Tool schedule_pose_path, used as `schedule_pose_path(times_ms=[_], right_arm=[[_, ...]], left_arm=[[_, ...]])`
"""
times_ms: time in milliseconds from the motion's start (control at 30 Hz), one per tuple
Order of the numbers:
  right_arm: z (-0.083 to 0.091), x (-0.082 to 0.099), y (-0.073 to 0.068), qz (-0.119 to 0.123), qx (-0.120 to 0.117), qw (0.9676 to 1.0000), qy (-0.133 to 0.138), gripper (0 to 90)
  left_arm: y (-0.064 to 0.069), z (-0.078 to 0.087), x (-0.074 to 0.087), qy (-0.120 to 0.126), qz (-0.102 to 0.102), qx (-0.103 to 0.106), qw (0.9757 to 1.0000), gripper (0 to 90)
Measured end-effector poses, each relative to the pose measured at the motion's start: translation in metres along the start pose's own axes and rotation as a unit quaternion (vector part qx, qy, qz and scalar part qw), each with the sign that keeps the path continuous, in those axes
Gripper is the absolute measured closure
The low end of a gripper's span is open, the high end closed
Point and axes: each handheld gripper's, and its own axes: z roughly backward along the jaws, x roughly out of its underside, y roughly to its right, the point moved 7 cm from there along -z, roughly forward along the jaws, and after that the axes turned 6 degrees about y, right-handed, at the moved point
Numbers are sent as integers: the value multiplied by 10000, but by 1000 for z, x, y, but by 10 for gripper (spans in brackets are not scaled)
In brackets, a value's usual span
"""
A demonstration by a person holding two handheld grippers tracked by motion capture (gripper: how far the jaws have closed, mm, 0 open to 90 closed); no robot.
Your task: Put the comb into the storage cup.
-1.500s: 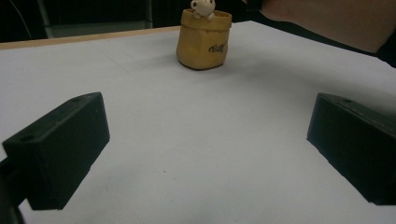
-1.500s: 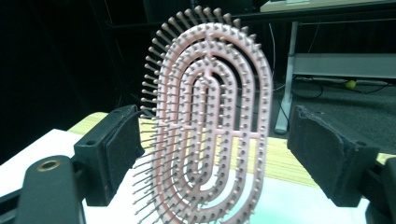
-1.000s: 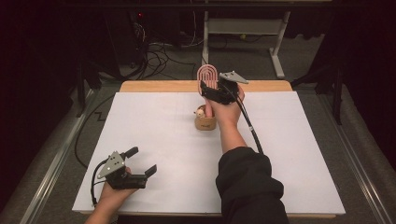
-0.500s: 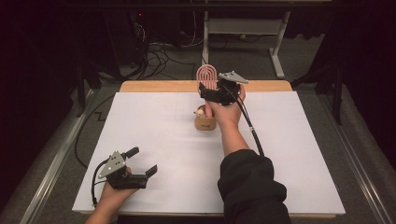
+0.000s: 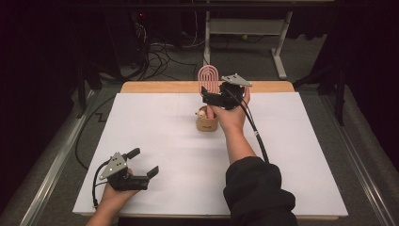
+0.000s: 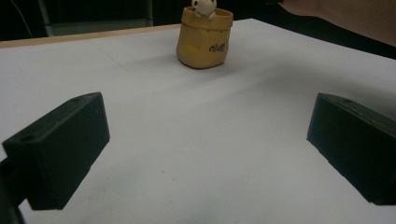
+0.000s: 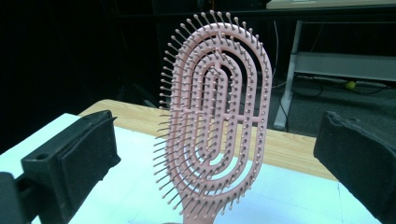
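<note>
Both tools gape, right tool (image 7: 215, 154) just opening around pink hairbrush (image 7: 217, 116), handle cut off, left tool (image 5: 141, 169) empty

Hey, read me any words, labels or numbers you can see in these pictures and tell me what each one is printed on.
Dark lettering on the front of the yellow pot: one short word, too blurred and stylised to read with certainty.
Pink hairbrush: no text visible.
White table cover: no text visible.
</note>
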Motion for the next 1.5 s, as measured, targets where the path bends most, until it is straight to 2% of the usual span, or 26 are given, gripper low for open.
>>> schedule_pose_path(times_ms=[333, 867, 1133, 1500], right_arm=[[18, -1, -6, 29, -73, 10000, 52, 2], [45, 9, -1, 153, -146, 9998, -30, 2], [54, 28, 2, 178, -178, 9996, -130, 2], [75, 65, 3, 195, -263, 9990, -290, 2]], left_arm=[[-1, -1, 0, -7, 19, -17, 10000, 0], [-2, -1, -1, -28, 25, -59, 10000, 0], [-3, -1, -1, -41, 15, -55, 10000, 0], [-1, -2, 0, -64, 3, -22, 10000, 0]])
